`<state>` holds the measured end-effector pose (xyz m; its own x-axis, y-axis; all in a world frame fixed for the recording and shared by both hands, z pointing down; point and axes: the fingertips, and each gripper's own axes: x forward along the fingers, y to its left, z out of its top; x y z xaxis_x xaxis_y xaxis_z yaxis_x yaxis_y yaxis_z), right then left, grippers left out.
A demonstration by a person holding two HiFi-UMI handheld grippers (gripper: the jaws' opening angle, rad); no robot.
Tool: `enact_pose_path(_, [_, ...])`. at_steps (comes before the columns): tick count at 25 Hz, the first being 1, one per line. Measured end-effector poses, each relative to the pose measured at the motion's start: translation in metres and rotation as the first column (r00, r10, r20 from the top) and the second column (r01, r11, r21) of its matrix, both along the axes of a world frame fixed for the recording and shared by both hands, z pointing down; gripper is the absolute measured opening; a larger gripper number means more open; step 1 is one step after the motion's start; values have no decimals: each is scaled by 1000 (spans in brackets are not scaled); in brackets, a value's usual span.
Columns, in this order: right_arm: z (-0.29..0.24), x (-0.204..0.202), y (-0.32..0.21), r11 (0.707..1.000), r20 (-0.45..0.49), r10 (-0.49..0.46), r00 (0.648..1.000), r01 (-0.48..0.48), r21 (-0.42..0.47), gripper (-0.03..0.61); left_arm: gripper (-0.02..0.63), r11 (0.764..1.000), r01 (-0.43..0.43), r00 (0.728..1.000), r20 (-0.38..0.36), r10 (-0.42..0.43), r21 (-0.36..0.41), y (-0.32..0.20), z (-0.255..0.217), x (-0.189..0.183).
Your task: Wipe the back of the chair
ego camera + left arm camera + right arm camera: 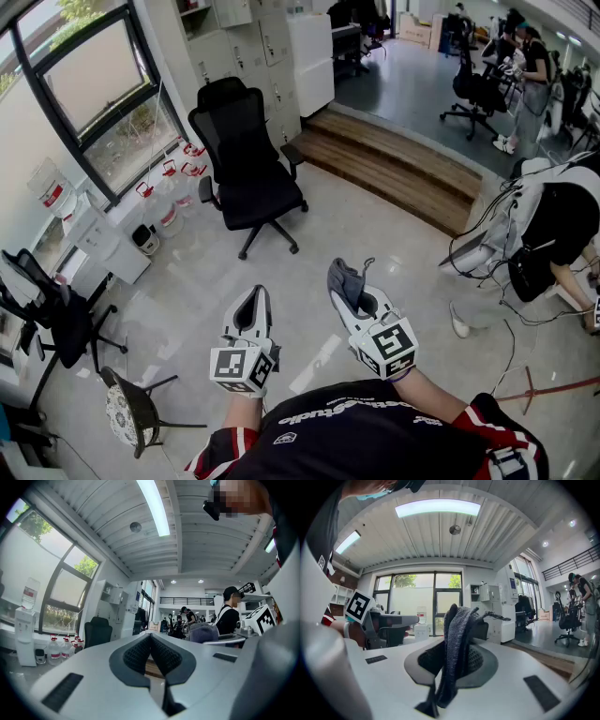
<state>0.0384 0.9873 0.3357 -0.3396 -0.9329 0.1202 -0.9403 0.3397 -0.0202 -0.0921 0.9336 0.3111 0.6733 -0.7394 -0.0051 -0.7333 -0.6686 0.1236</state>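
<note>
A black office chair (pixel 246 165) with a tall mesh back stands on the pale floor ahead of me, near the window; in the left gripper view the chair (pixel 97 631) shows small at the left. My right gripper (pixel 349 292) is shut on a grey cloth (pixel 344 280), which sticks up between the jaws (pixel 457 639). My left gripper (pixel 253 306) is shut with nothing in it (pixel 151 656). Both grippers are held side by side in front of my chest, well short of the chair.
Water bottles (pixel 173 187) with red caps line the wall under the window. A wooden step (pixel 403 169) rises behind the chair. More black chairs (pixel 56 314) and a small stool (pixel 131 408) stand at the left. A person (pixel 553 234) bends over at the right, cables on the floor.
</note>
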Motion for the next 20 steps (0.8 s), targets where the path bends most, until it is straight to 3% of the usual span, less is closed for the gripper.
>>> enact_pose_path(11, [-2,7,4,1000,4,6,1000,-6,2,58,25,999,-45,999,-6,45,-10,5,-2,18])
enact_pose_path(20, [-3,21,11,1000,46,-9,999,9,6,60,25,999,-33,999,4,33,-17,12,-2,32])
